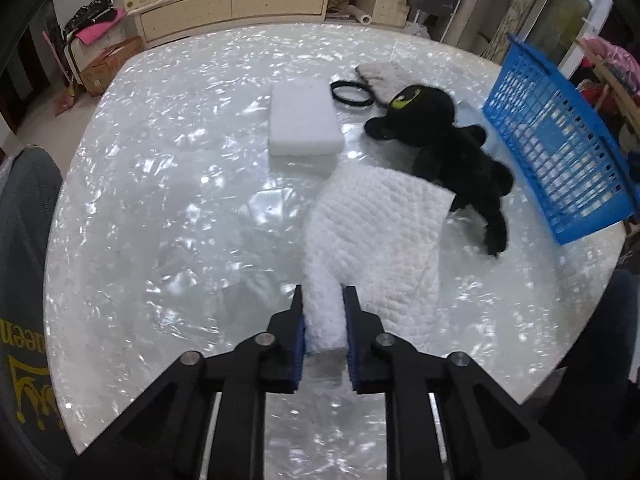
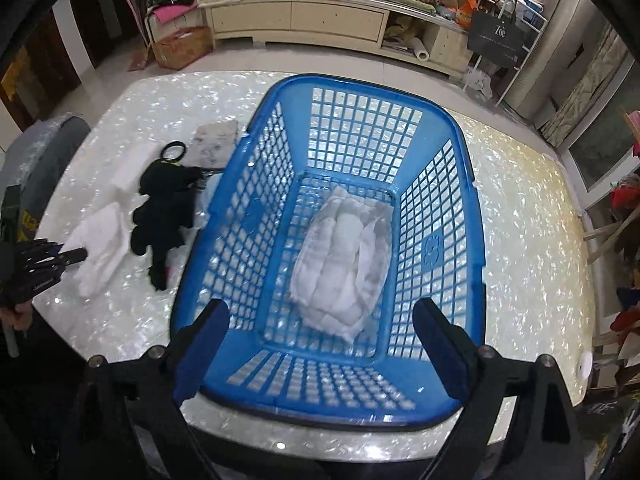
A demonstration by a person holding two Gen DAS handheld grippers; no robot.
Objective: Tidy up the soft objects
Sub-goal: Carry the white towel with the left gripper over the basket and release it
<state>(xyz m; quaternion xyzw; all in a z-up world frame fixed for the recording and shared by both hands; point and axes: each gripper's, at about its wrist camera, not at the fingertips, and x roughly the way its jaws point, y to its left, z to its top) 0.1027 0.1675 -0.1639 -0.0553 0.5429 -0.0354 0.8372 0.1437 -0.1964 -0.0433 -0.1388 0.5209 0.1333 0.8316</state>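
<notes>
Left gripper (image 1: 323,316): clenched on the near edge of a white quilted cloth (image 1: 376,232), left of the blue basket (image 2: 476,216). Right gripper (image 2: 322,344): spread wide, empty, above the basket's near rim. Inside the basket: a white padded bundle (image 2: 344,264), possibly folded. Beside the basket's left wall: black plush toy (image 1: 448,152), white sponge block (image 1: 304,118), black hair band (image 1: 351,93).

A lived-in home living room: a long cream sideboard (image 2: 296,20) along the far wall is crowded with bottles, boxes and packets, a cardboard box (image 2: 182,46) sits on the tiled floor at its left, and a dark shopping bag (image 2: 498,38) hangs from a white rack at the right, beyond a glossy pearl-patterned bench (image 1: 180,200).
</notes>
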